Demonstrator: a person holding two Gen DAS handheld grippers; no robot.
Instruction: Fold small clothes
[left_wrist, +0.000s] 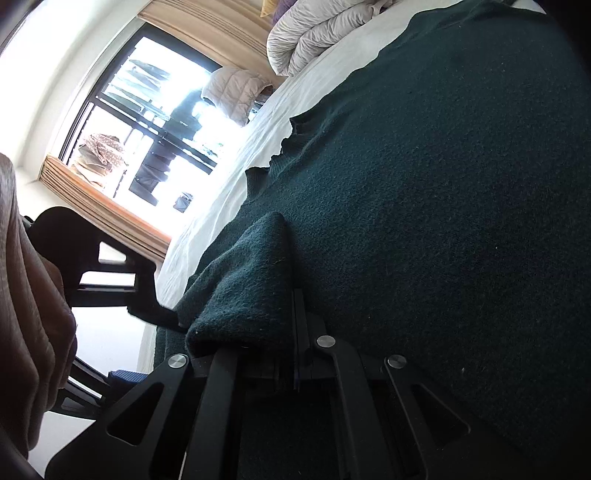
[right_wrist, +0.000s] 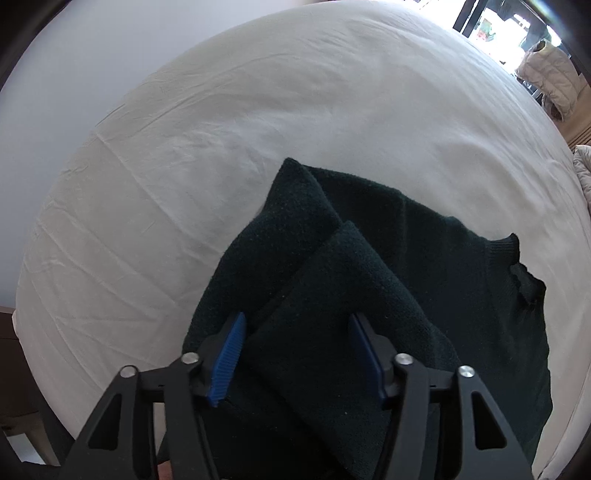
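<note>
1. the dark green knit sweater (right_wrist: 424, 258) lies spread on the white bed sheet (right_wrist: 221, 129), its collar toward the right edge in the right wrist view and a folded-over sleeve running toward the near side.
2. the left gripper (left_wrist: 291, 306) is clamped tight on a bunched fold of the sweater's edge; the fabric humps up just left of its fingers, and the jaws show no gap.
3. the right gripper (right_wrist: 295, 354) points steeply down over the folded sleeve (right_wrist: 332, 295). its blue pads (right_wrist: 227, 358) stand partly apart with the knit lying between them; they do not look pressed on the cloth, so i judge it not yet gripped.
4. handling: the knit looks thick, soft and limp, light enough for one pinch, and not slippery. it will sag and drag on the sheet rather than hold a crease.
5. best hold, i think: pinch through both layers at the sleeve's fold or the hem, near an edge, so the layers travel together.
</note>
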